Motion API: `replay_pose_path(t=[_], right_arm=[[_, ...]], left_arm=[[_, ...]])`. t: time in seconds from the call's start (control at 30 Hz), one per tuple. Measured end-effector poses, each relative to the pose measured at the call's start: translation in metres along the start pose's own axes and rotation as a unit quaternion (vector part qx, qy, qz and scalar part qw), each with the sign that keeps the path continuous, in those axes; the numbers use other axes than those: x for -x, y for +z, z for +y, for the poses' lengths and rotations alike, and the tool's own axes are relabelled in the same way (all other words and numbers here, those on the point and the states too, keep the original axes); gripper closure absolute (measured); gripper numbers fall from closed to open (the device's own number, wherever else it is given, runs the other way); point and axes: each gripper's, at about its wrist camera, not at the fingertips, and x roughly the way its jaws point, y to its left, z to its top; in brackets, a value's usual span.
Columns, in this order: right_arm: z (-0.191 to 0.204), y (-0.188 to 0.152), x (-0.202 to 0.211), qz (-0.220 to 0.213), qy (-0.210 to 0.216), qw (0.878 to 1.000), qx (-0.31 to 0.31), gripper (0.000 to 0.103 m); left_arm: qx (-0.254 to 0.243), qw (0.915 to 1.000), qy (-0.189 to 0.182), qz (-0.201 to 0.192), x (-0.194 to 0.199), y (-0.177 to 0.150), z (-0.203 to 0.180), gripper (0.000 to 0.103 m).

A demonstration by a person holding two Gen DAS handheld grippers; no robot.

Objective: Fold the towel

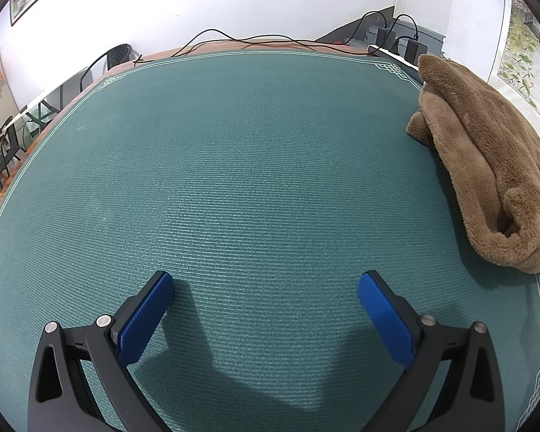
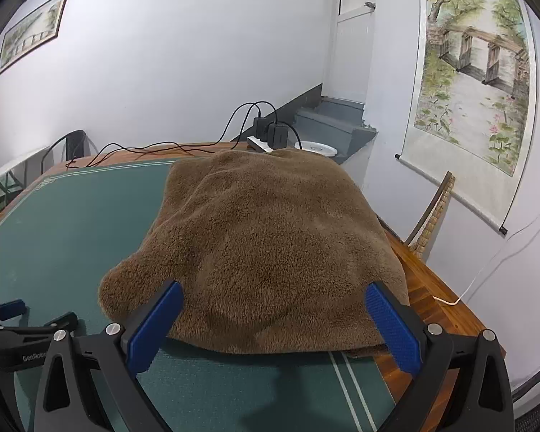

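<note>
Towel bunched, both grippers empty

Brown fleece towel lies crumpled at the right edge of the green table mat. Right gripper spread wide just over its near edge; left gripper wide apart over bare mat, gripping nothing

- Domestic or small-studio room, not a lab or shop floor.
- White plaster walls, hung with a landscape scroll painting and a framed landscape picture.
- Wooden table covered by a green mat with white border lines.
- Power strip at the table's far edge, carrying 2 black adapters with trailing cables.
- Grey steps rising to a white door in the corner.
- Black chairs and a glass-topped side table along the wall.
</note>
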Motion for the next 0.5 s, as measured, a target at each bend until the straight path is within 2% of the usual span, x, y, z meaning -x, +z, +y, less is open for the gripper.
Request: replay_pose_path(t=[0.5], right_arm=[[-0.0009, -0.0050, 0.0001, 0.001, 0.003, 1.000, -0.001, 0.000]], left_arm=[[0.000, 1.0000, 0.000, 0.000, 0.0007, -0.0008, 0.0004, 0.000]])
